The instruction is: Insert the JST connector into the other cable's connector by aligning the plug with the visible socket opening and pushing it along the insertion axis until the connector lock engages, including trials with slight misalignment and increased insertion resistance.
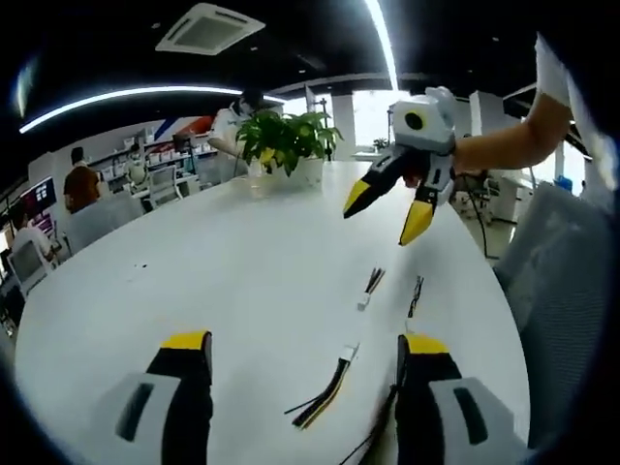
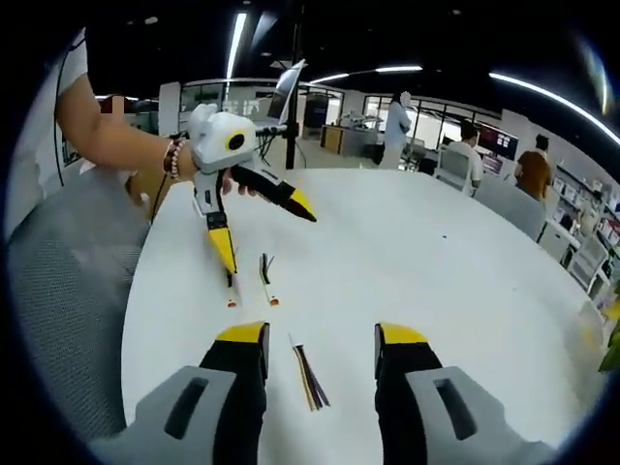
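Left gripper view, nearest: left tool (image 1: 305,351) spread wide, jaws at 7 and 5 o'clock, pinching nothing. Between them on the white surface (image 1: 194,262), one short cable (image 1: 327,386) with a white connector and black-and-yellow wires. Just past it, toward 1 o'clock, two more short cables: a connector cable (image 1: 370,287) with a white plug, and a thin dark cable (image 1: 415,295) beside it. Three cables counted, all lying apart, none mated. Above them at 1 o'clock, right tool (image 1: 387,214) hovering, spread, empty, held by a hand (image 1: 455,160). Nothing lying between tools and cables. Farther off at 12 o'clock, one potted plant (image 1: 284,140); beyond, office desks and several people.

Right gripper view, nearest: right tool (image 2: 321,351) spread, empty, a wire bundle (image 2: 310,376) lying between the jaws. Farther, at 11 o'clock, two cables with pale plugs (image 2: 266,281), the left tool (image 2: 266,239) open over them. A mesh chair (image 2: 68,291) at 9 o'clock.
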